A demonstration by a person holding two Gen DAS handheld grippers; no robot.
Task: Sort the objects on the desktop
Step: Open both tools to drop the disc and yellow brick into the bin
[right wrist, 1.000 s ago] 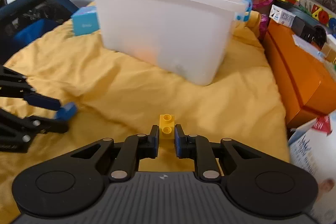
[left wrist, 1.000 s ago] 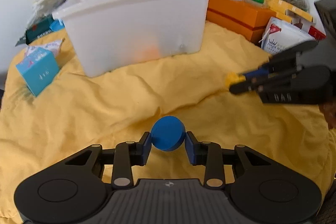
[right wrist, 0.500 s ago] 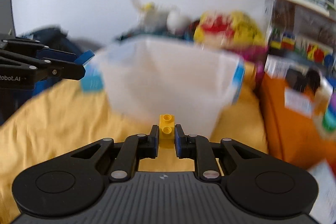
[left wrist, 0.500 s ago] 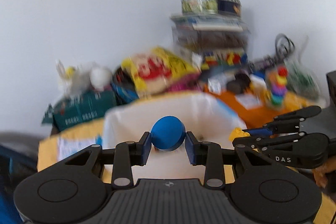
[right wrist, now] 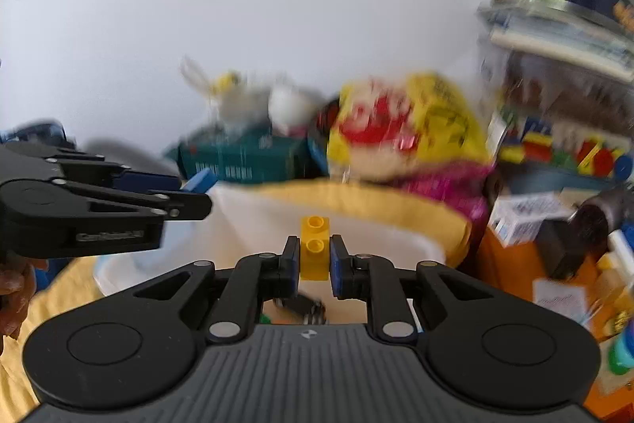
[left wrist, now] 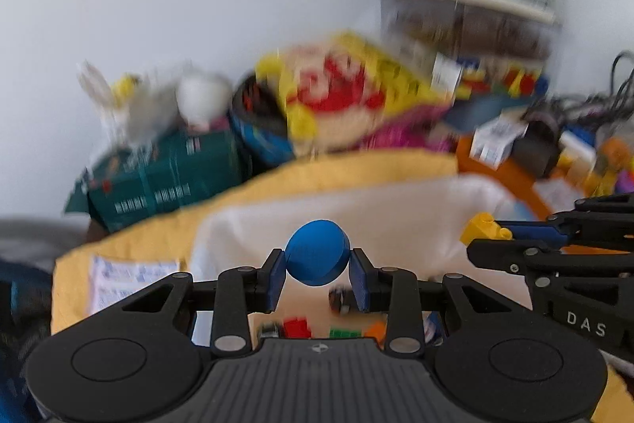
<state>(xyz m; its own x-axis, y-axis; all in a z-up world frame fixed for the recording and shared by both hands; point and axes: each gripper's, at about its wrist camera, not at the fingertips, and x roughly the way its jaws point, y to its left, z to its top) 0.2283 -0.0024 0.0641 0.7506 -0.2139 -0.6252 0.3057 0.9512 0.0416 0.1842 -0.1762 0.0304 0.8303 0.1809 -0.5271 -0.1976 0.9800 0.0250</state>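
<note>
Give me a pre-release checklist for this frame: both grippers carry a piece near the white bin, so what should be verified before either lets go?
1. Left gripper clamped on the blue disc: ok.
2. Right gripper clamped on the yellow brick: ok.
3. White bin open, with toys already inside: ok.
4. Blue disc past the bin's near rim: ok, as far as the blur allows.
5. Yellow brick over the bin opening: ok.
6. Grippers apart from each other: ok, side by side with a gap.
</note>
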